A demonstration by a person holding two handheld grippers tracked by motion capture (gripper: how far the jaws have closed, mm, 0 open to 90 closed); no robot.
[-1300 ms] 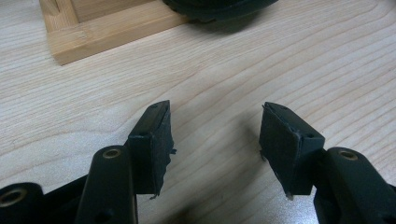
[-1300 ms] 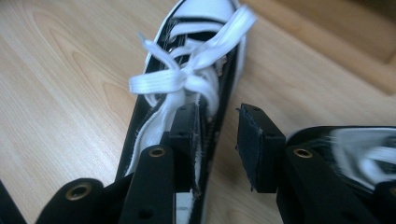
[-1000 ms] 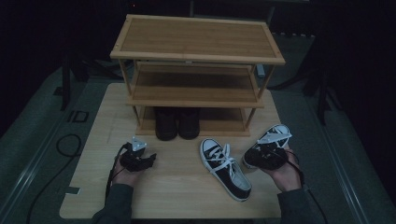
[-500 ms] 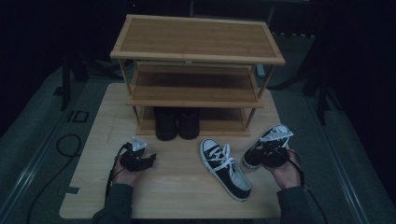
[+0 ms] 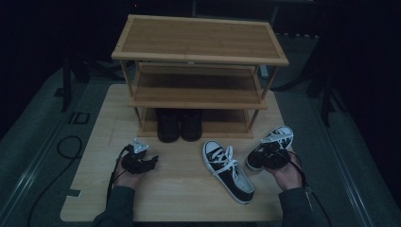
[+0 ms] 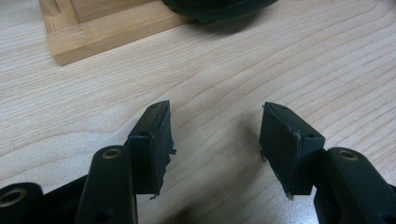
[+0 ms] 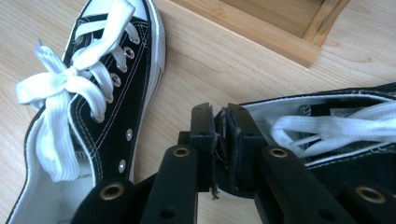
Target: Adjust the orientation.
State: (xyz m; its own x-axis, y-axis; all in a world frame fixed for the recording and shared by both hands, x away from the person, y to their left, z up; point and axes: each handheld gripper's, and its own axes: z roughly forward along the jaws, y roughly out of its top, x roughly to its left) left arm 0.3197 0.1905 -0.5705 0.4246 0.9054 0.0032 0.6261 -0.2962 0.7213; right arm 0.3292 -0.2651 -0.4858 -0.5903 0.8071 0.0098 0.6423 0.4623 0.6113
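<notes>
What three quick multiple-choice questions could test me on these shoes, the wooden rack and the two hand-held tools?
1. Where does the dark pair of shoes stand?
A. on the top shelf
B. on the lowest shelf of the rack
C. on the floor

2. How many black-and-white sneakers lie on the table?
A. one
B. two
C. four

3. How do the jaws of the right gripper stand?
A. wide apart over bare wood
B. shut on the collar of the right sneaker
C. shut on a lace of the middle sneaker

Answers: 1 B, the dark pair sits under the two upper shelves. 2 B, the high view shows two. 3 B, the right gripper view shows the collar's edge pinched between the pads.
</notes>
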